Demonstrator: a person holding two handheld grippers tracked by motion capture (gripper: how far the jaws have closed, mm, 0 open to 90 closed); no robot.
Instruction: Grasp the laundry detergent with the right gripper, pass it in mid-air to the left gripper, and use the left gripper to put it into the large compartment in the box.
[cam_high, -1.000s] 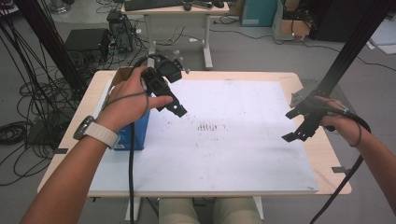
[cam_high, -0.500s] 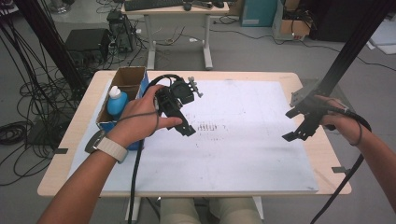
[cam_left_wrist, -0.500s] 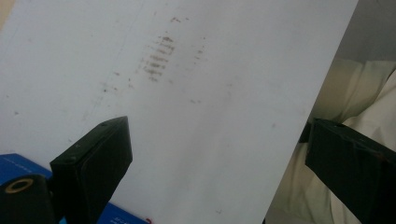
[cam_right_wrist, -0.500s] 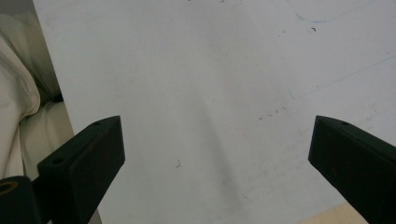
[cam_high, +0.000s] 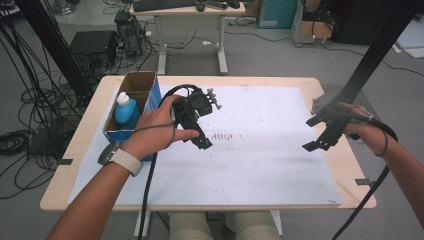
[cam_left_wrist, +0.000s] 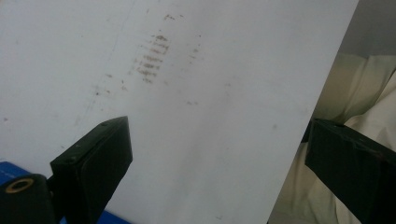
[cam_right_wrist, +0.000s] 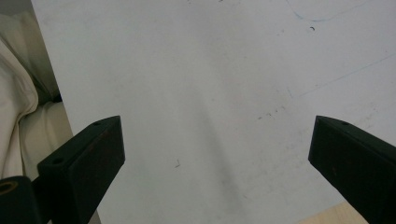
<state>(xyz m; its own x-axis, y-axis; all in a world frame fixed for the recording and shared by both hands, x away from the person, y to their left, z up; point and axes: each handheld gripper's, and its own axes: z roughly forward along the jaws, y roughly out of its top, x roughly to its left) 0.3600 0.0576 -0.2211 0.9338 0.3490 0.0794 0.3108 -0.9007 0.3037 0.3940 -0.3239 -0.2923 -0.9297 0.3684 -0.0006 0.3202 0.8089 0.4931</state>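
My left gripper (cam_high: 200, 137), held in a hand, hovers over the left-middle of the white sheet (cam_high: 260, 165), just left of some dark smudge marks (cam_high: 225, 135). In the left gripper view its jaws stand wide apart, so the gripper (cam_left_wrist: 219, 163) is open and holds nothing, with the smudge marks (cam_left_wrist: 152, 58) ahead. My right gripper (cam_high: 311, 134) hangs over the sheet's right edge. In the right gripper view its jaws are also spread wide over bare sheet (cam_right_wrist: 210, 84), the gripper (cam_right_wrist: 215, 158) open and holding nothing.
A blue cardboard box (cam_high: 150, 97) at the table's left holds a blue bottle (cam_high: 126, 111) with a white cap. The wooden table (cam_high: 345, 165) shows around the sheet. The person's pale trousers (cam_left_wrist: 359, 88) lie past the near edge. Cables and desks stand beyond.
The left hand has carried its gripper rightward from above the blue box onto the sheet, uncovering the box and bottle. The right gripper has hardly moved.
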